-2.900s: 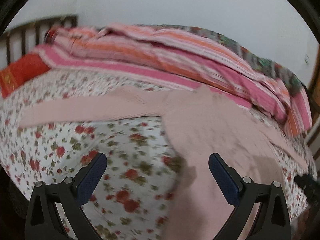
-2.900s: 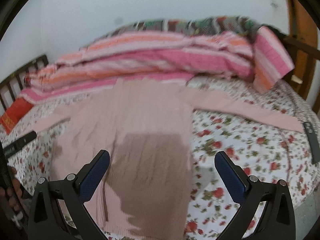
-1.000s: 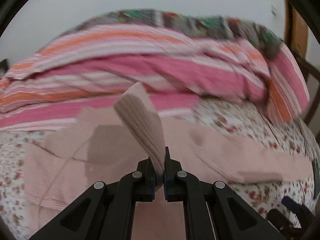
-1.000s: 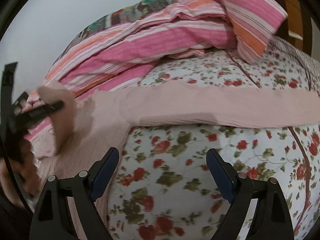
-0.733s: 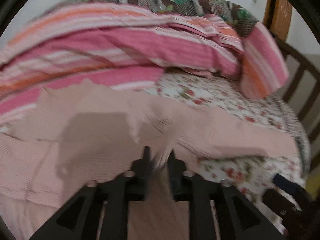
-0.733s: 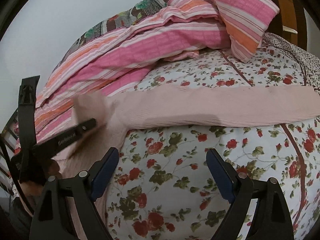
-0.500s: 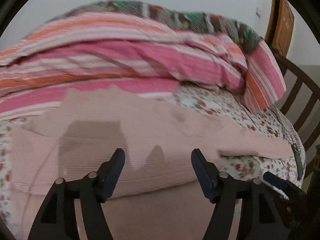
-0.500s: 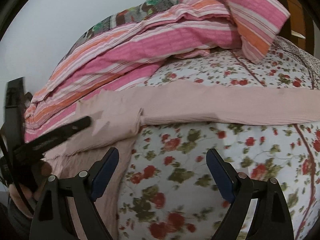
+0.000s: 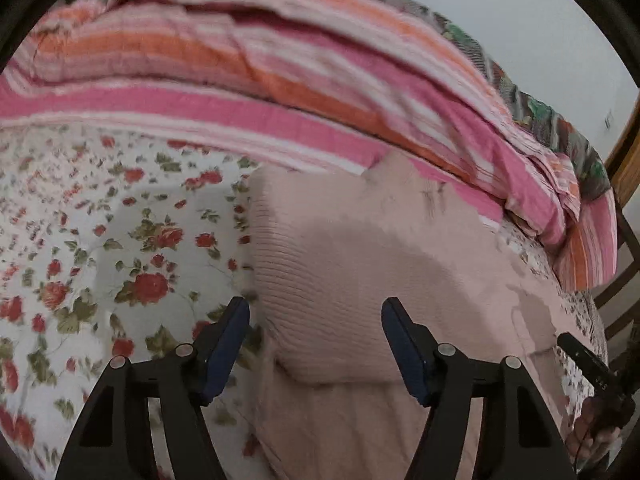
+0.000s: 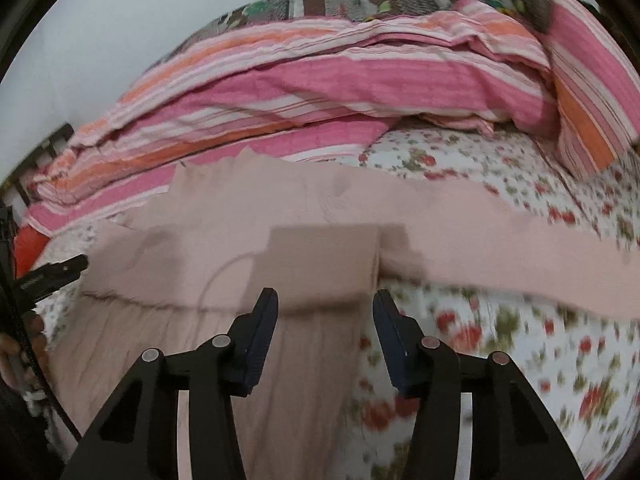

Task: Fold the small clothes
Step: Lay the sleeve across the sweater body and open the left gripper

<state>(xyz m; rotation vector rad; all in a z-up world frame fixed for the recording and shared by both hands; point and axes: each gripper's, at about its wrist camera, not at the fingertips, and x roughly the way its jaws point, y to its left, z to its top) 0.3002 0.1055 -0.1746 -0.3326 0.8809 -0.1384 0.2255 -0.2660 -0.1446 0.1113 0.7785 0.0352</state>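
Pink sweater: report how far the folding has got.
Done: one sleeve of the pink sweater lies folded across its body. In hand: nothing gripped; the left gripper and right gripper are both closing, pads clear of the knit. Left: the other sleeve still stretches over the floral sheet.

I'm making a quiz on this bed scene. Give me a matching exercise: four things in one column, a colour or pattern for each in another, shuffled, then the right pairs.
Things:
1. sweater
2. sheet
3. blanket
4. gripper pads

Colours or patterns:
A. dark blue
B. pink, orange and white stripes
C. plain pale pink
D. white with red roses

Pairs: 1-C, 2-D, 3-B, 4-A
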